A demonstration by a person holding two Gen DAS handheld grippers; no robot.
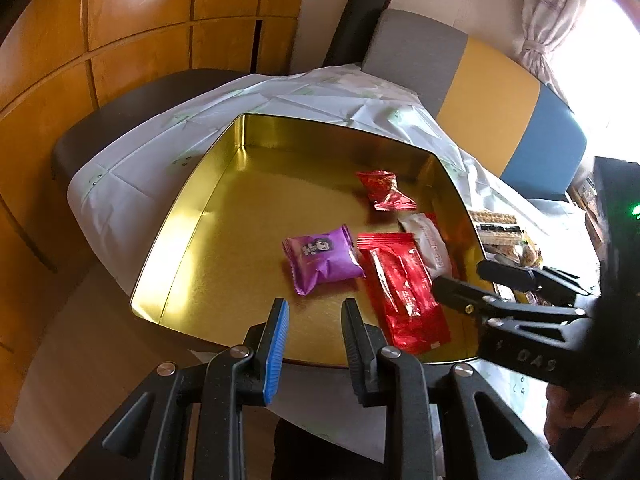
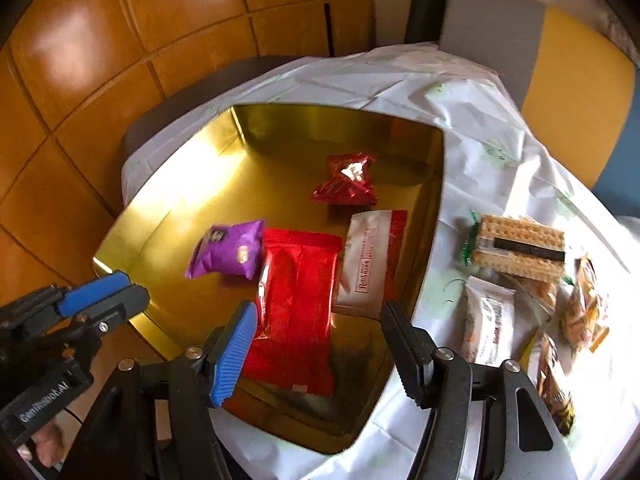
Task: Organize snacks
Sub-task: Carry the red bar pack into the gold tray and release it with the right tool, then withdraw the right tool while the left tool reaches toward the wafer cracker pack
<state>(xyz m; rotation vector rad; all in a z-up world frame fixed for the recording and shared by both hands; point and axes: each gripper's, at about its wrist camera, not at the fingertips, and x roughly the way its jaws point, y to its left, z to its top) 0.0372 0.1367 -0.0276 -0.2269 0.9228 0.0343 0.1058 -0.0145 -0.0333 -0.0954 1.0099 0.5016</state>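
Observation:
A gold tin (image 1: 192, 184) (image 2: 168, 184) stands open on the table. In it lie a purple packet (image 1: 322, 258) (image 2: 228, 254), a long red packet (image 1: 404, 288) (image 2: 296, 304), a small red packet (image 1: 384, 190) (image 2: 348, 180) and a white-and-red packet (image 1: 428, 240) (image 2: 372, 260). My left gripper (image 1: 315, 306) (image 2: 132, 286) hovers at the tin's near left edge, its fingers a narrow gap apart with nothing between them. Over the tin's near right part, my right gripper (image 2: 318, 308) (image 1: 460, 276) is open; the long red packet lies flat below it, untouched by the pads.
On the white tablecloth (image 2: 480, 140) right of the tin lie a cracker pack (image 2: 520, 252), a white packet (image 2: 488, 320) and several brown packets (image 2: 584, 304). A grey, yellow and blue bench (image 1: 488, 88) runs behind. Wooden panels (image 1: 140, 20) stand to the left.

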